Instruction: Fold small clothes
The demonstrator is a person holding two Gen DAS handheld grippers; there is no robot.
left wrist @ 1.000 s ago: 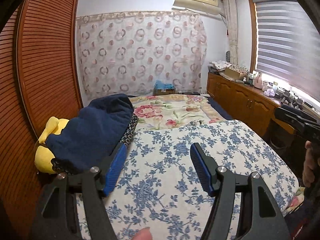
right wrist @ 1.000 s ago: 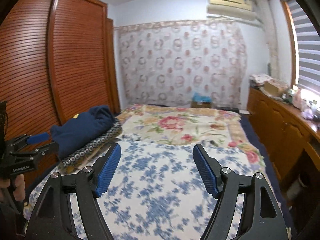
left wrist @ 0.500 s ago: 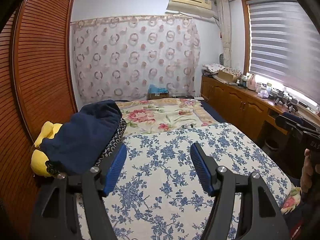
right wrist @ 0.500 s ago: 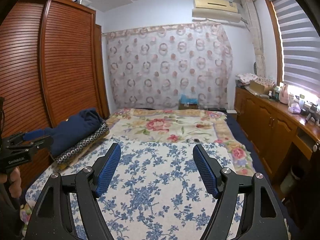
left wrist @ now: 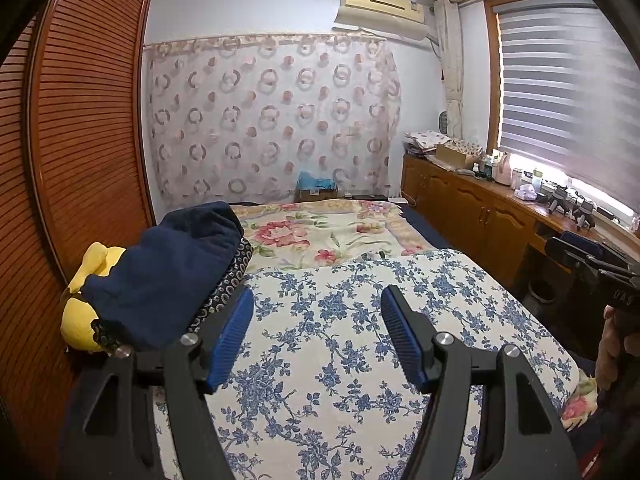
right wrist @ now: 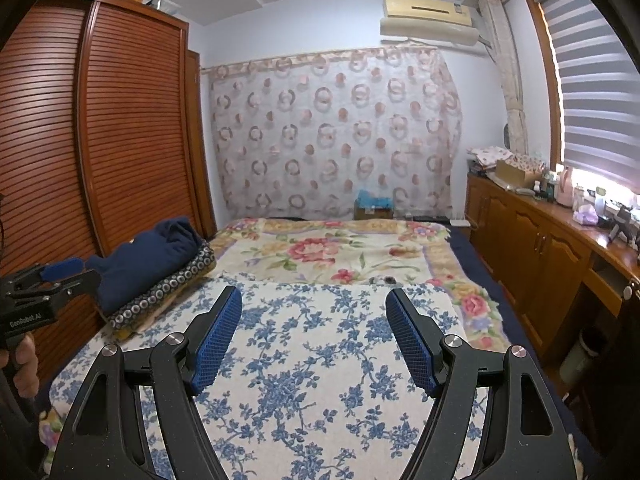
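A folded navy garment [left wrist: 168, 272] tops a pile at the bed's left edge, over a dark ring-patterned cloth [left wrist: 236, 268] and something yellow [left wrist: 86, 312]. The same navy pile [right wrist: 148, 256] shows in the right wrist view. My left gripper [left wrist: 318, 292] hovers open over the blue-flowered sheet [left wrist: 340, 360], right of the pile, with nothing between its blue pads. My right gripper [right wrist: 314, 294] is open too, above the sheet [right wrist: 304, 380] and holding nothing. Each gripper appears at the edge of the other's view: the right gripper [left wrist: 592, 256] and the left gripper [right wrist: 44, 280], each with a hand on its grip.
A pink-flowered blanket [right wrist: 328, 248] covers the far half of the bed. A slatted wooden wardrobe [right wrist: 120, 140] runs along the left. On the right a wooden cabinet [right wrist: 532, 240] bears bottles and boxes under a window blind. A curtain [left wrist: 272, 120] and a box [left wrist: 316, 188] close the far end.
Both views have drawn back a little and tipped up, showing more ceiling and far wall. The jaws of both grippers stand as wide as before.
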